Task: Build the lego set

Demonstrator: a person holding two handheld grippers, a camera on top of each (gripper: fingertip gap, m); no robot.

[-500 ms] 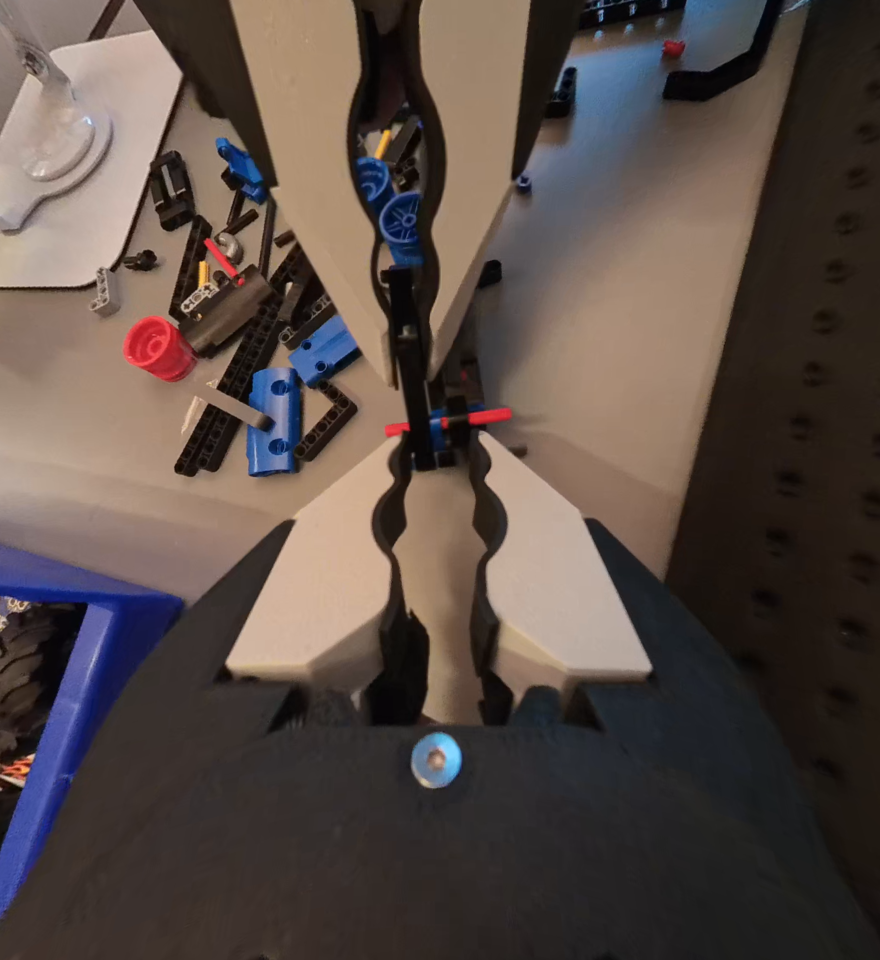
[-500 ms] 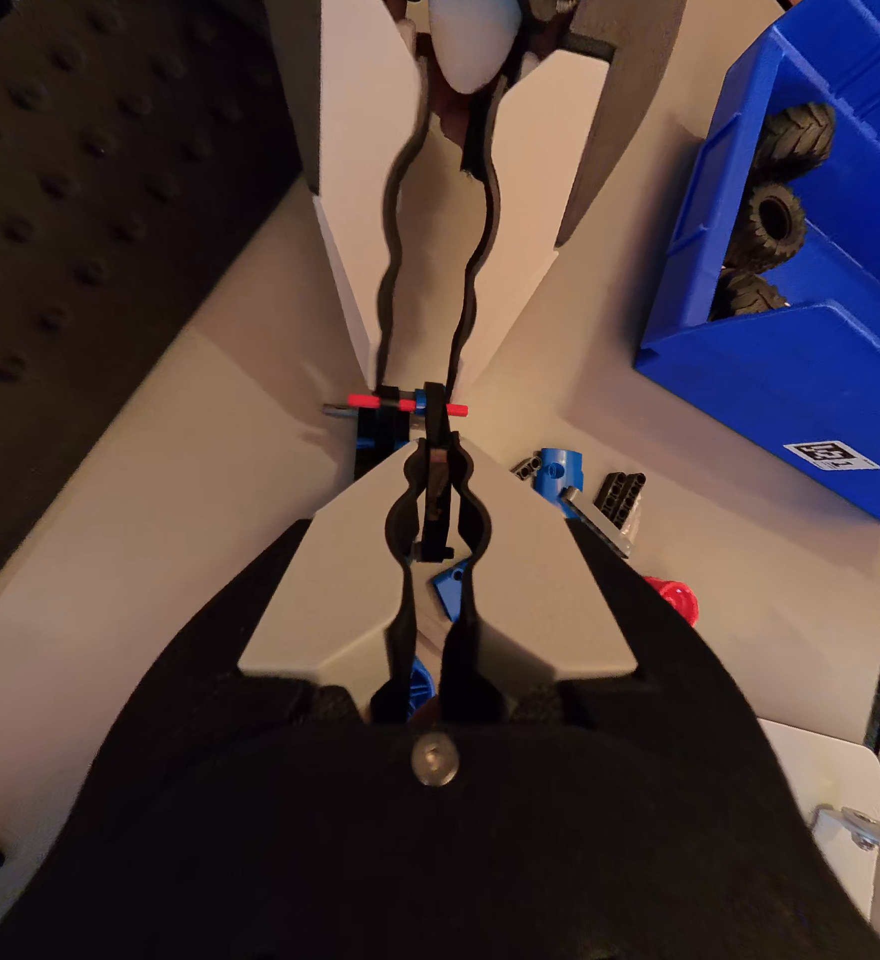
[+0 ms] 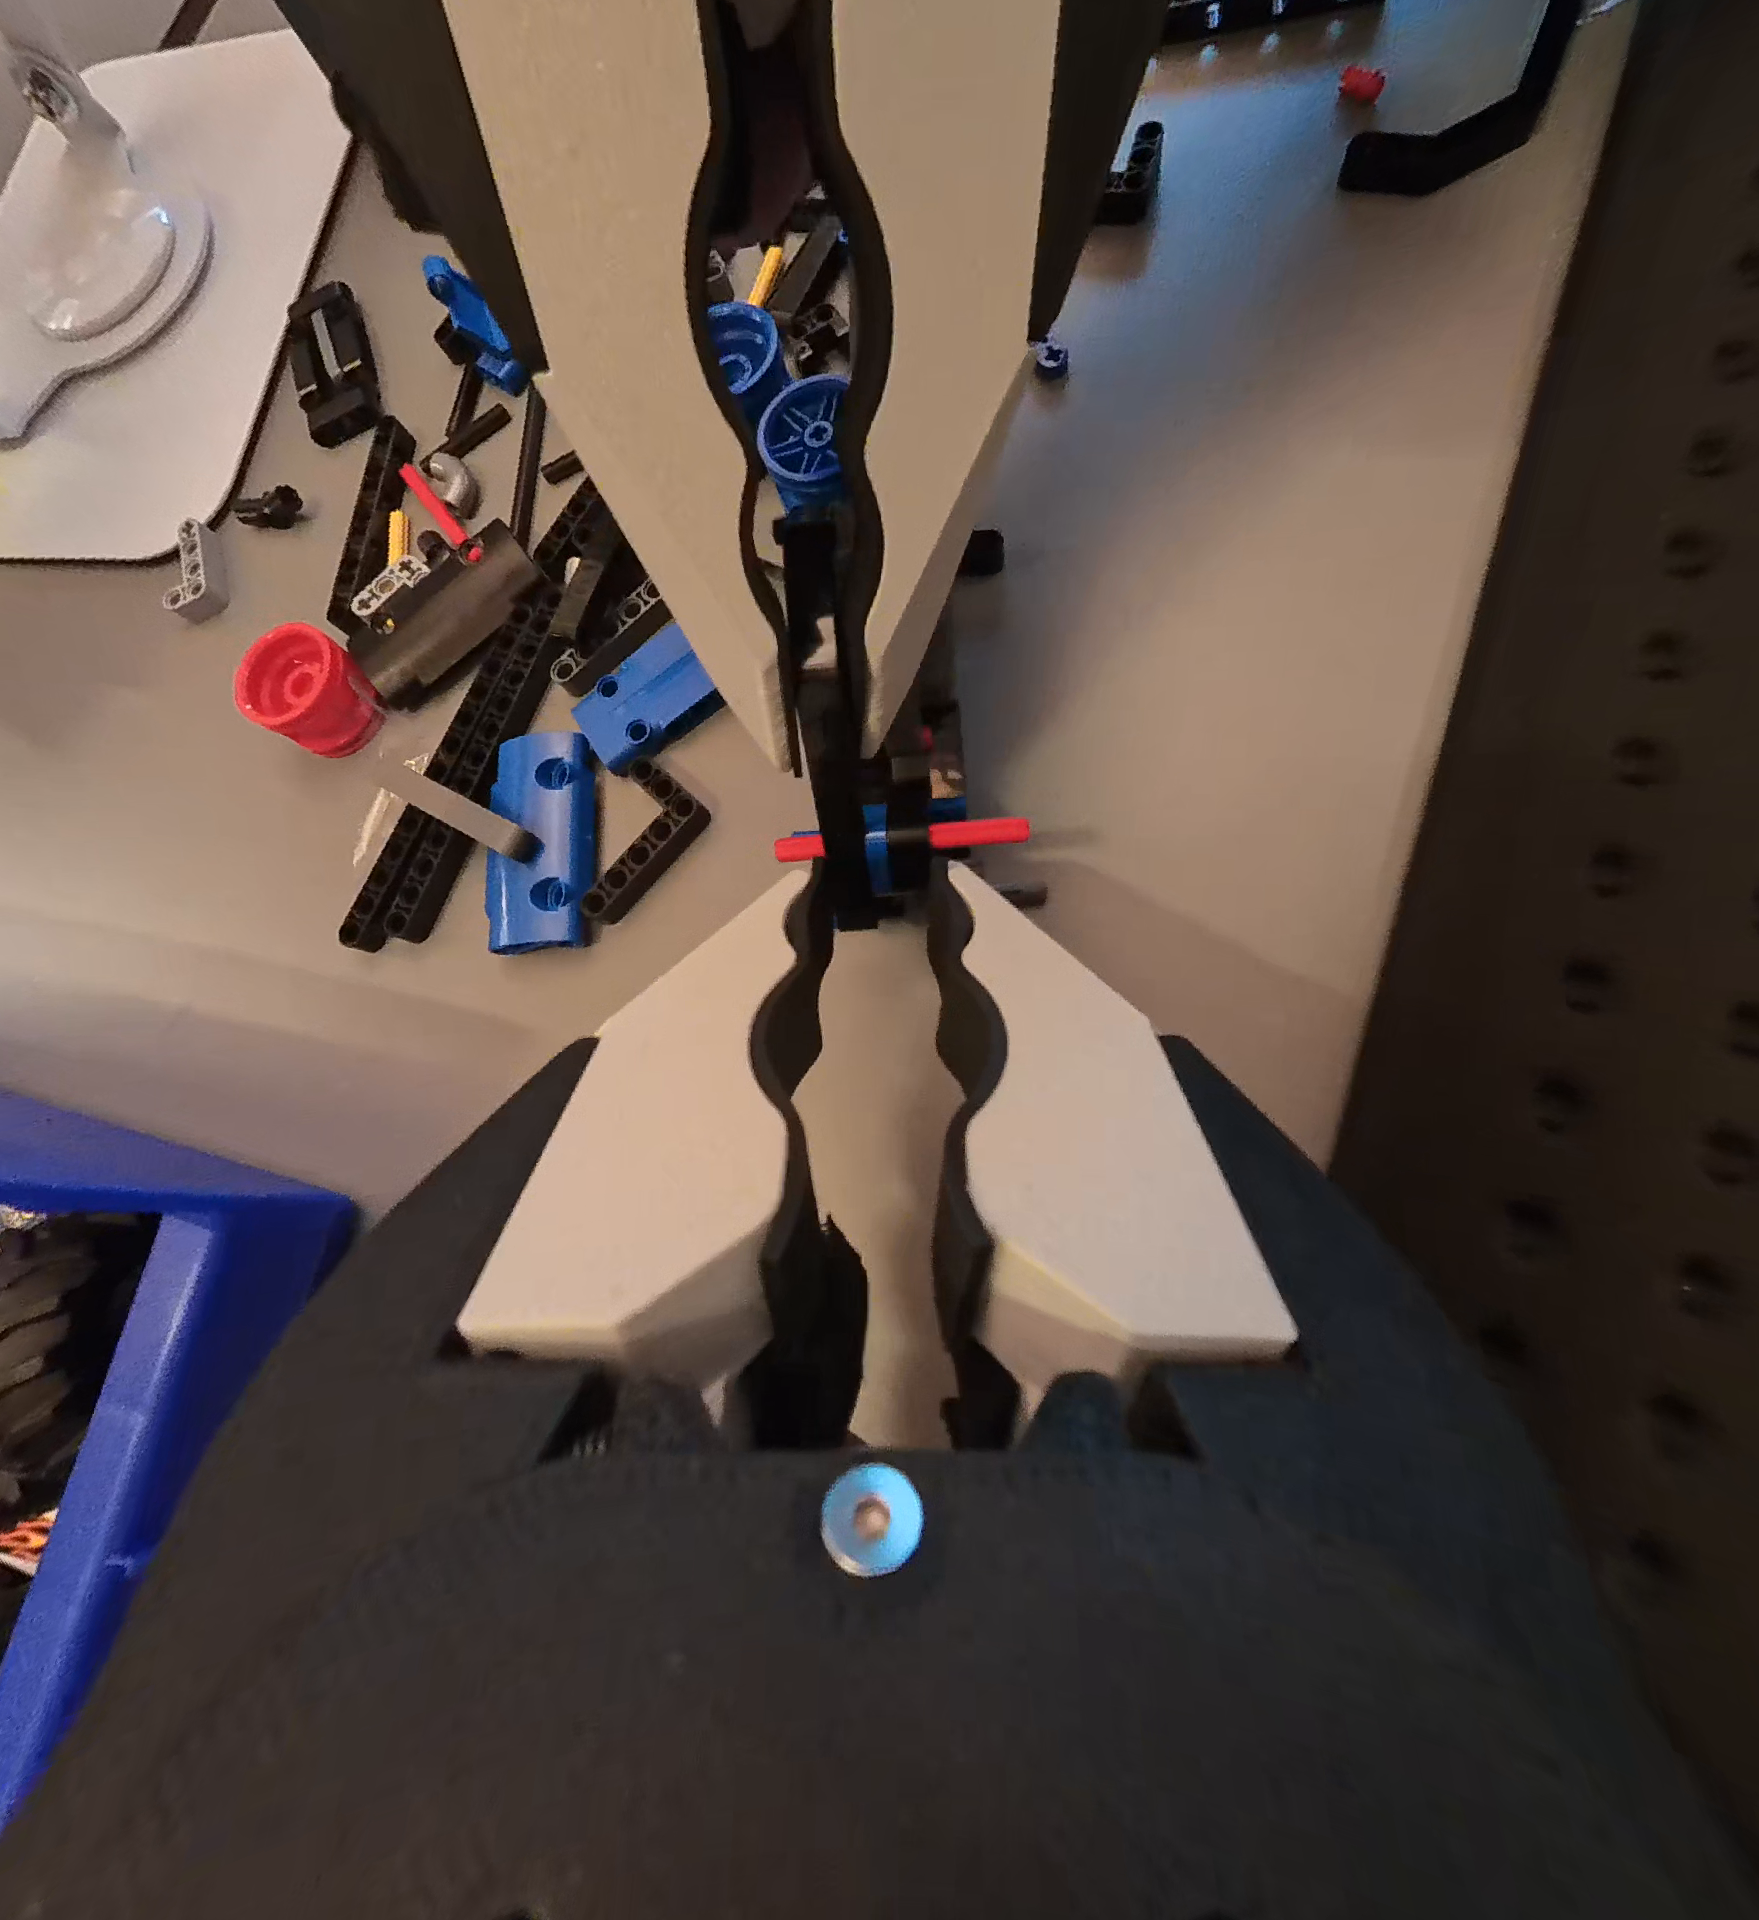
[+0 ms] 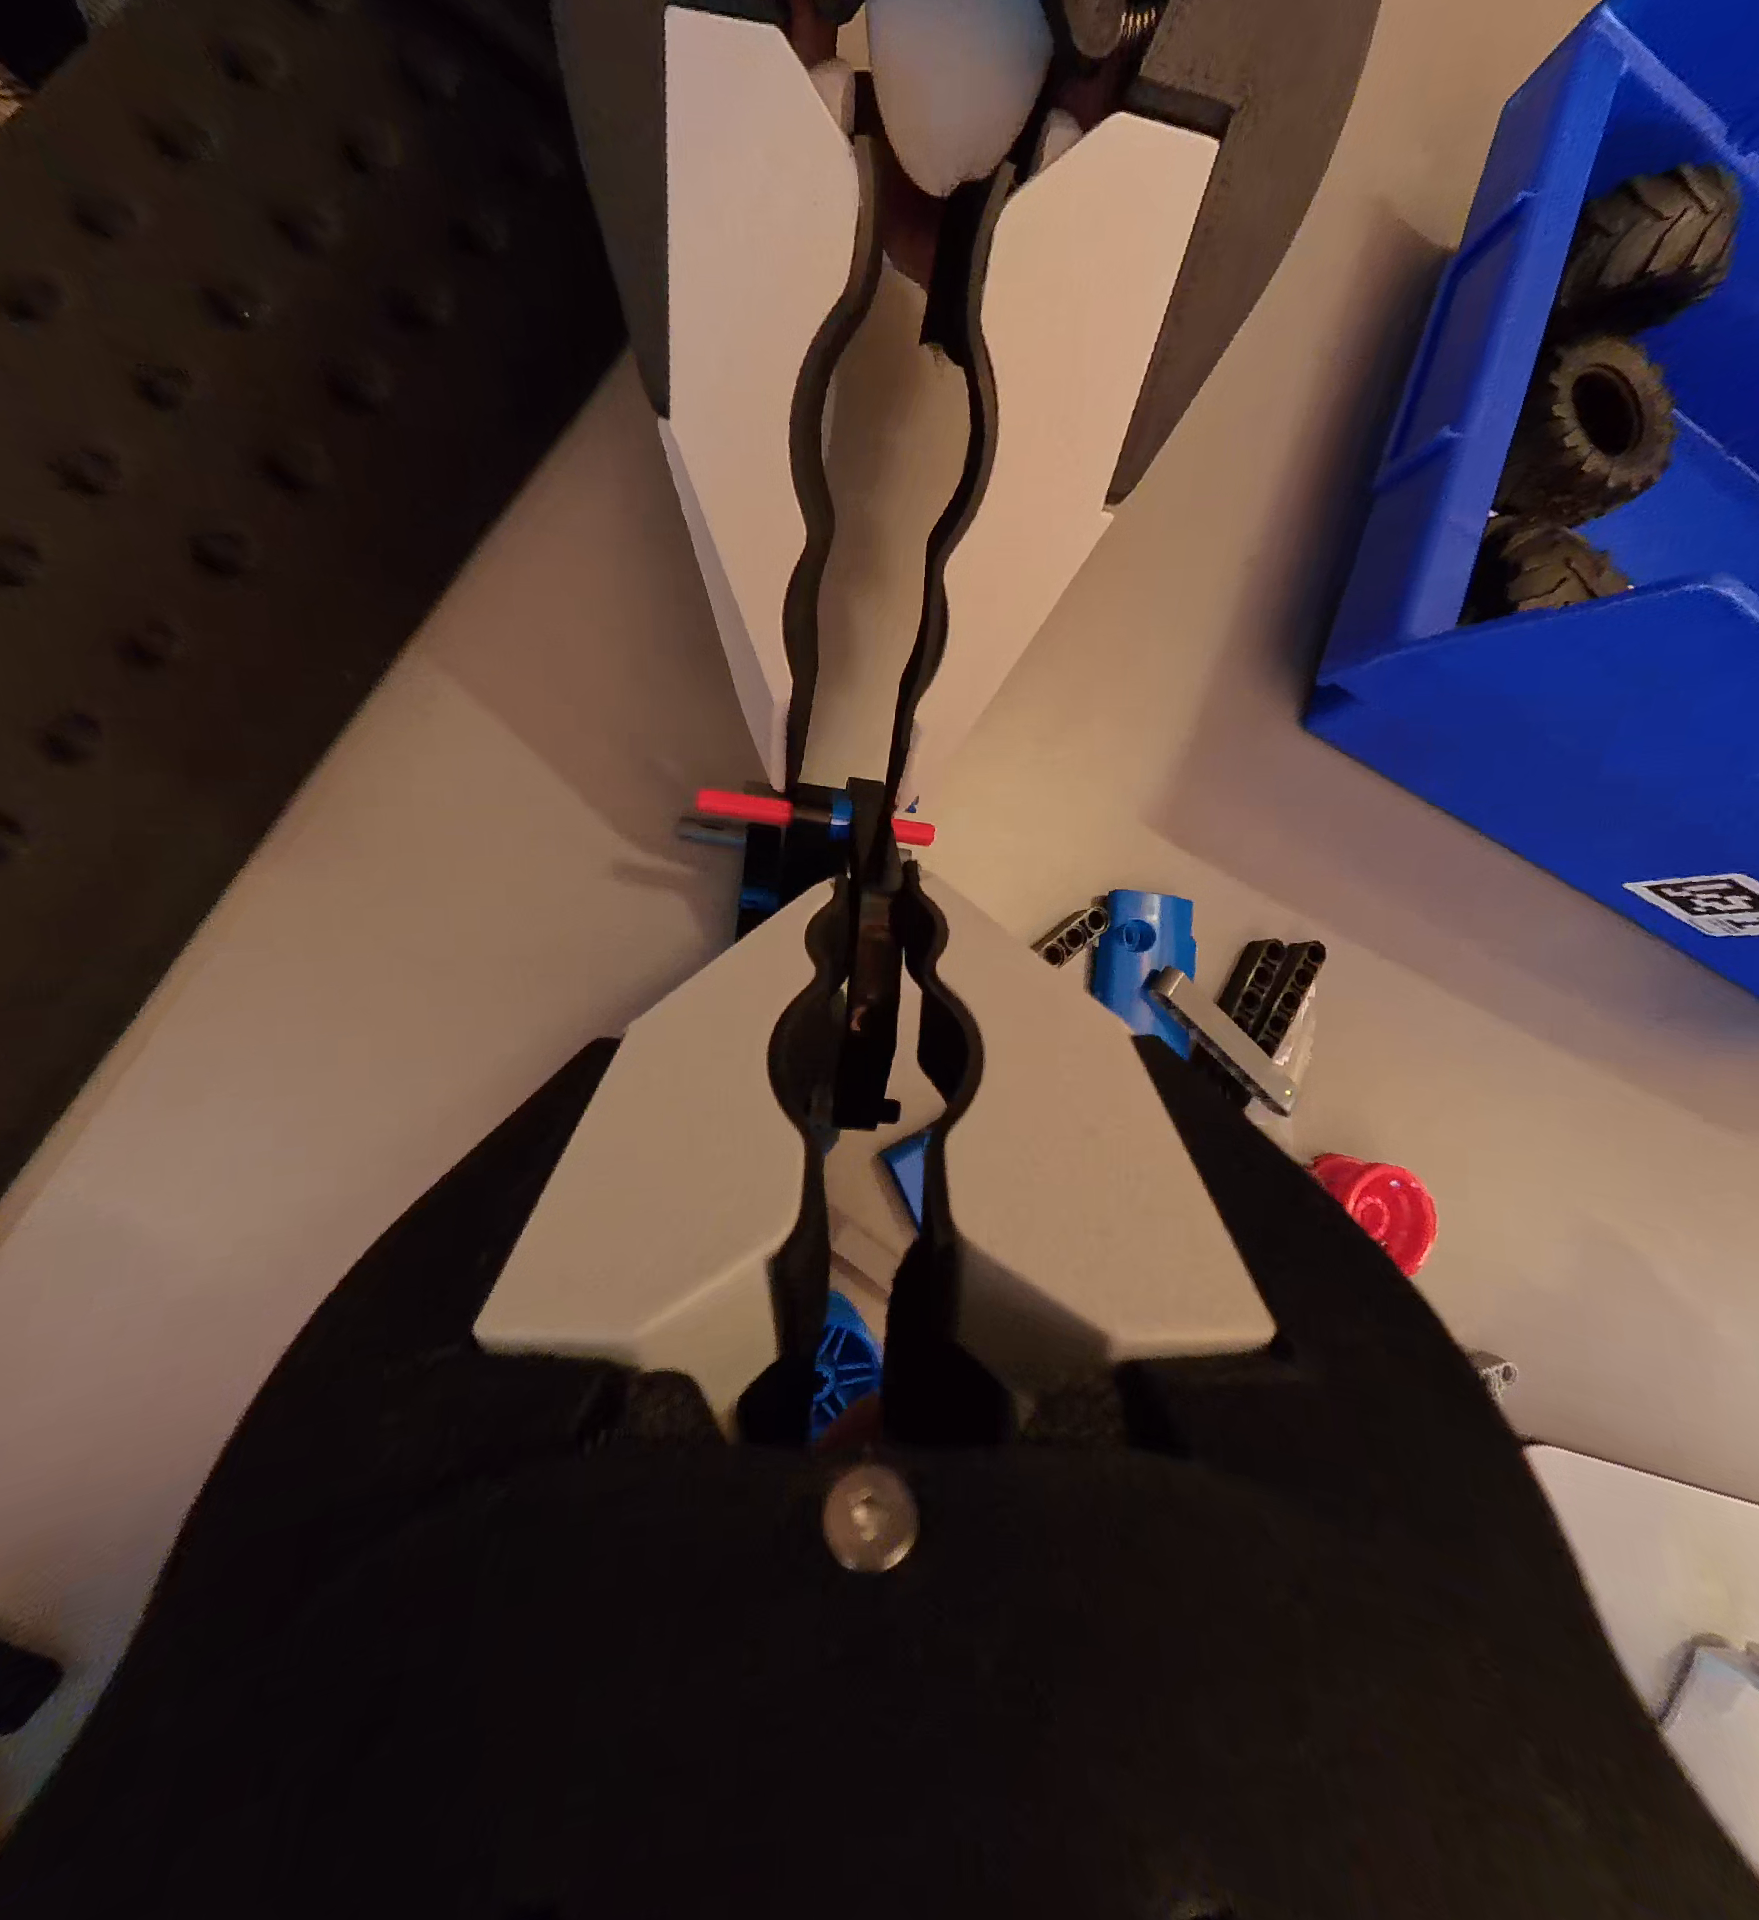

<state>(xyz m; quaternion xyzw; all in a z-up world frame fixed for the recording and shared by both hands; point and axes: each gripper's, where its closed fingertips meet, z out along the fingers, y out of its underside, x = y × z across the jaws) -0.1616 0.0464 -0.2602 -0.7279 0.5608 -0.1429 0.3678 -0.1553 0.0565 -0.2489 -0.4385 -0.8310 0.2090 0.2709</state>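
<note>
Grey table point(image 3: 1218, 644), blue bin point(image 4: 1602, 727) of black tyres point(image 4: 1602, 416) at its edge. Left gripper point(image 3: 870, 914) and right gripper point(image 4: 870, 894) meet tip to tip above the table. Left is narrowed onto the small black-and-blue assembly point(image 3: 890, 842) with the red axle point(image 3: 979, 831) through it. Right is clamped on a black beam point(image 4: 870, 997) touching that assembly. Loose parts pile point(image 3: 501, 665) lies beside.

Your left gripper point(image 3: 870, 904) has matt, finely textured black plastic housing with smooth beige fingers point(image 3: 688, 1122). The surface point(image 3: 1218, 623) is smooth and matt. At 9 o'clock, the red hub point(image 3: 298, 691) is glossy plastic. The blue bin point(image 4: 1581, 748) is smooth plastic; its tyres point(image 4: 1602, 416) are knobbly rubber.
</note>
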